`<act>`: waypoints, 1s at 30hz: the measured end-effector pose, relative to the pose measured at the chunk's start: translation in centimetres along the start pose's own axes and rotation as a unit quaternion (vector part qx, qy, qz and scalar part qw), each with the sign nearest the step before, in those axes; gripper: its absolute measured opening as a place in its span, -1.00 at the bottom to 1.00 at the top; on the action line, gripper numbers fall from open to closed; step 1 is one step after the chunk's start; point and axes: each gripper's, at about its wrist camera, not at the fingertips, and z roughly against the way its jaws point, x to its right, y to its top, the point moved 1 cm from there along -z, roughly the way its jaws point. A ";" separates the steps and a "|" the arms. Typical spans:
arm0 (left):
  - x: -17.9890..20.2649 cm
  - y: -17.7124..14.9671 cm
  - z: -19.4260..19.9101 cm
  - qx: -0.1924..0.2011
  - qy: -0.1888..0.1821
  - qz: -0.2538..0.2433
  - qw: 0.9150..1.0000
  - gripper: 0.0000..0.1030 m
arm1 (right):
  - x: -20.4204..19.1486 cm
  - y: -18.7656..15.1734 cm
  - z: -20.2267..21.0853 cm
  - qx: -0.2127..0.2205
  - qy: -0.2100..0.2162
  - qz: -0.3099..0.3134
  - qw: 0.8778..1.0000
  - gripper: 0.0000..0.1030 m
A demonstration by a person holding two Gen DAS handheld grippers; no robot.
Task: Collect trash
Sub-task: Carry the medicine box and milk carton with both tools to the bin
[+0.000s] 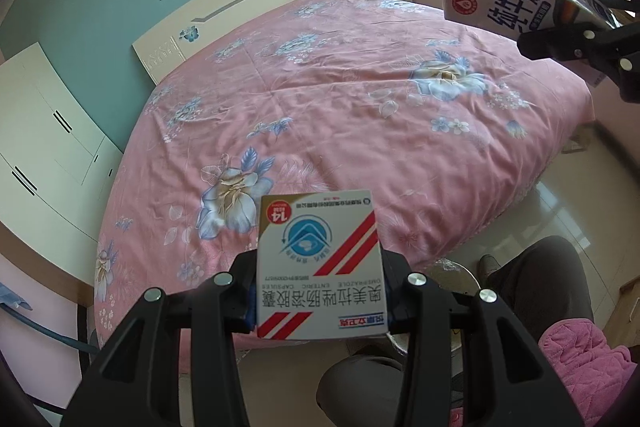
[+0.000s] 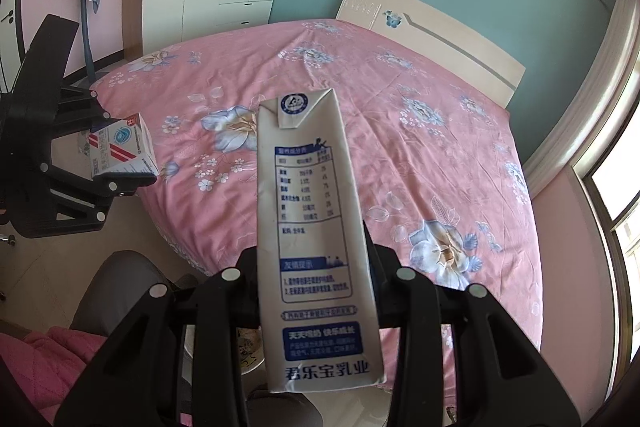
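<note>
The left gripper (image 1: 320,291) is clamped on a small white medicine box (image 1: 318,267), its two black fingers pressing the box's left and right sides. The box stands up between the fingers with its printed face toward the camera, red diagonal stripes and a blue round emblem showing, the print upside down. It reaches a little beyond the fingertips and is held in the air above the near edge of a bed (image 1: 360,99), which is covered with a pink sheet patterned with blue flowers.

Below the box, near the foot of the bed, part of a round pale rim (image 1: 452,273) shows; what it belongs to cannot be told. To the right of it are a person's dark trouser legs (image 1: 536,287) and a pink quilted sleeve (image 1: 576,355).

Further right, the right gripper (image 2: 316,287) is closed on a tall white milk carton (image 2: 316,227), gripping its lower half from both sides. The carton stands upright between the fingers and rises well past their tips, with a blue nutrition panel facing the camera. It too hangs in the air above the bed's near edge.

The two grippers are side by side but apart, each with its own item, neither item touching the bed.
</note>
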 end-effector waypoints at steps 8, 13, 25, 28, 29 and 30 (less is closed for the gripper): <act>1.9 -2.5 -4.4 -0.040 -0.032 -0.004 0.999 -0.12 | -1.0 -2.8 -3.5 -0.026 0.014 -0.005 1.000 -0.27; 2.7 -3.7 -6.5 -0.060 -0.052 0.002 0.997 -0.12 | -1.2 -4.2 -5.4 -0.042 0.028 -0.013 0.999 -0.27; 5.7 -8.4 -12.5 -0.130 -0.111 0.022 0.985 -0.12 | -3.7 -8.9 -10.7 -0.093 0.071 -0.017 0.993 -0.27; 6.7 -9.8 -14.1 -0.150 -0.124 0.025 0.981 -0.12 | -4.8 -10.4 -12.1 -0.108 0.085 -0.018 0.990 -0.27; 7.0 -10.3 -14.6 -0.157 -0.128 0.026 0.979 -0.12 | -5.2 -11.1 -12.6 -0.112 0.089 -0.018 0.990 -0.27; 7.3 -10.7 -15.2 -0.163 -0.132 0.027 0.977 -0.12 | -5.6 -11.6 -13.2 -0.117 0.093 -0.018 0.989 -0.27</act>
